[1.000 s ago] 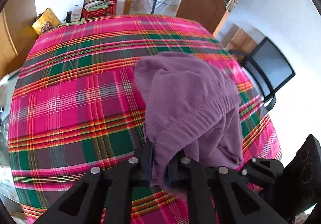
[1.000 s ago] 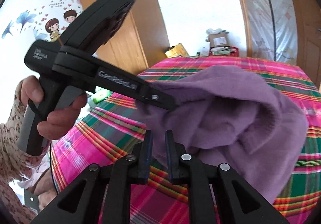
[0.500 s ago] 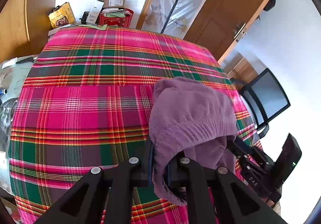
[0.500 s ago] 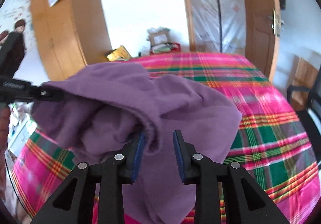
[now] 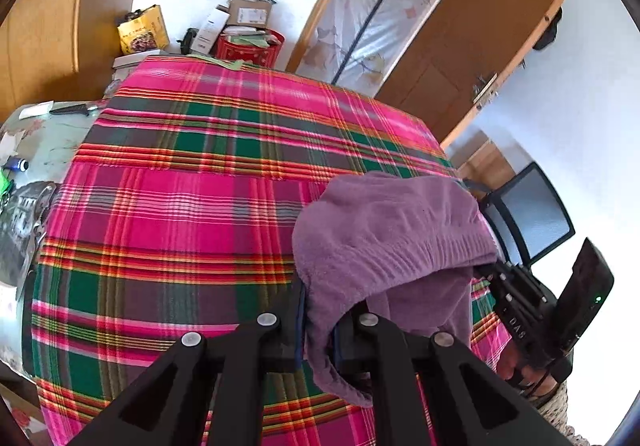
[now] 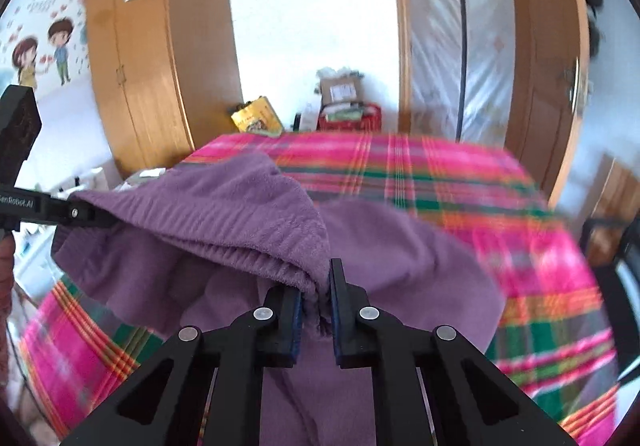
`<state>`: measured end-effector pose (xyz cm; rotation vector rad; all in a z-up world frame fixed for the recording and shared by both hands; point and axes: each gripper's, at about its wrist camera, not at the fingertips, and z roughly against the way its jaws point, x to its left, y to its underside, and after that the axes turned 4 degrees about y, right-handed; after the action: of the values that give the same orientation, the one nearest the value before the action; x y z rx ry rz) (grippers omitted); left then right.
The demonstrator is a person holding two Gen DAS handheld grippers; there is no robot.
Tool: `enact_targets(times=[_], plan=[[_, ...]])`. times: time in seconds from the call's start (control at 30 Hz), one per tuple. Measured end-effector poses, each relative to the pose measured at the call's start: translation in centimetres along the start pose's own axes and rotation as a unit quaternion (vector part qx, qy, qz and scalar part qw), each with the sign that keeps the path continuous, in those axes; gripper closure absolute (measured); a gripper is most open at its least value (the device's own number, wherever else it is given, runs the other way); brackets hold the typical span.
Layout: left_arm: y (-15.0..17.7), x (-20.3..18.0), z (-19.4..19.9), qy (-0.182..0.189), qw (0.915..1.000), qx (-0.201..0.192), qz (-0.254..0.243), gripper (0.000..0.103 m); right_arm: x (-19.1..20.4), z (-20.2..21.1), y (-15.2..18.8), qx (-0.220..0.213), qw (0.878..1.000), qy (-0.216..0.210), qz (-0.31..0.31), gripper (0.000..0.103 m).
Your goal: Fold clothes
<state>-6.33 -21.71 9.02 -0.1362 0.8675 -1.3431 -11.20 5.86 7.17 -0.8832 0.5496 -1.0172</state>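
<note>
A purple knit garment (image 5: 392,238) hangs lifted above the pink plaid tablecloth (image 5: 180,214). My left gripper (image 5: 318,322) is shut on its ribbed hem at one end. In the right wrist view the same purple garment (image 6: 240,214) stretches from left to centre, and my right gripper (image 6: 316,302) is shut on the other end of the hem. The left gripper (image 6: 92,215) shows there at the far left, pinching the cloth. The right gripper (image 5: 496,274) shows in the left wrist view at the right, its tips buried in the fabric.
The plaid tablecloth (image 6: 440,182) covers a large table. Boxes and a red basket (image 5: 248,46) sit past its far edge. A black mesh chair (image 5: 528,214) stands at the table's right side. Wooden wardrobe doors (image 6: 140,58) and a plastic-covered doorway are behind.
The two grippers have moved apart, drawing the garment's hem taut between them. The right gripper's view has swung left to face the far end of the table.
</note>
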Motion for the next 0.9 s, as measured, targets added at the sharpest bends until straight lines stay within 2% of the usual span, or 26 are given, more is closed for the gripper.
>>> enact_targets(times=[0.23, 0.43, 0.9], plan=[[0.2, 2.2, 2.6, 0.011, 0.9991, -0.027, 0.029, 0.093, 2.9, 0.8, -4.2, -0.045, 0.998, 0.012, 0.051, 0.091], [0.7, 3.4, 5.1, 0.024, 0.9976, -0.05, 0.042, 0.093, 6.0, 0.2, -7.8, -0.081, 0.989, 0.033, 0.118, 0.091], [3.2, 9.5, 8.0, 0.023, 0.9909, -0.064, 0.116, 0.093, 14.4, -5.0, -11.1, -0.088, 0.973, 0.012, 0.212, 0.091]])
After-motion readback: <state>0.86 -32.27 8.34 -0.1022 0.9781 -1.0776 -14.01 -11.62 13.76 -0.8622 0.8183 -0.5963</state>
